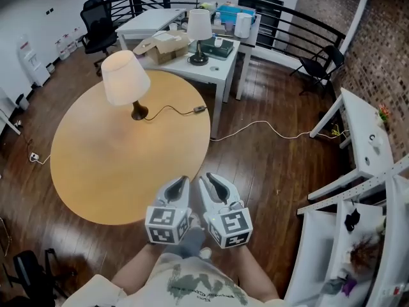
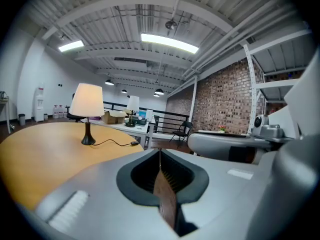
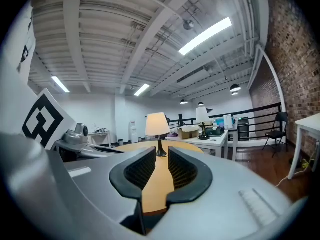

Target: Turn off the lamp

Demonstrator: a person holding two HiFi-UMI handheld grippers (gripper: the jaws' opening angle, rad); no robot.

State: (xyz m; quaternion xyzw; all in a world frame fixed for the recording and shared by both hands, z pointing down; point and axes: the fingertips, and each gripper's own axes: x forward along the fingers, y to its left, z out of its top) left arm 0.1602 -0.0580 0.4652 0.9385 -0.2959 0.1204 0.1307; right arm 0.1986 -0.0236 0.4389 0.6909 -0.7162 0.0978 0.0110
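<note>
A table lamp (image 1: 125, 77) with a glowing cream shade and dark base stands at the far side of the round wooden table (image 1: 108, 171). Its black cord runs right to an inline switch (image 1: 199, 110) near the table's edge. Both grippers hover side by side over the near edge, far from the lamp. My left gripper (image 1: 181, 185) has its pads together, with nothing held (image 2: 160, 151). My right gripper (image 1: 211, 184) has a narrow gap between its jaws, with nothing in it (image 3: 160, 154). The right gripper view has the lamp (image 3: 157, 125) straight ahead; the left gripper view shows it (image 2: 87, 101) off to the left.
Behind the round table stand white tables (image 1: 220, 62) with a second, unlit lamp (image 1: 199, 27), a cardboard box (image 1: 165, 45) and clutter. A white cable (image 1: 268, 128) lies across the wooden floor. White shelving (image 1: 364, 146) is at the right, with office chairs (image 1: 96, 21) at the back left.
</note>
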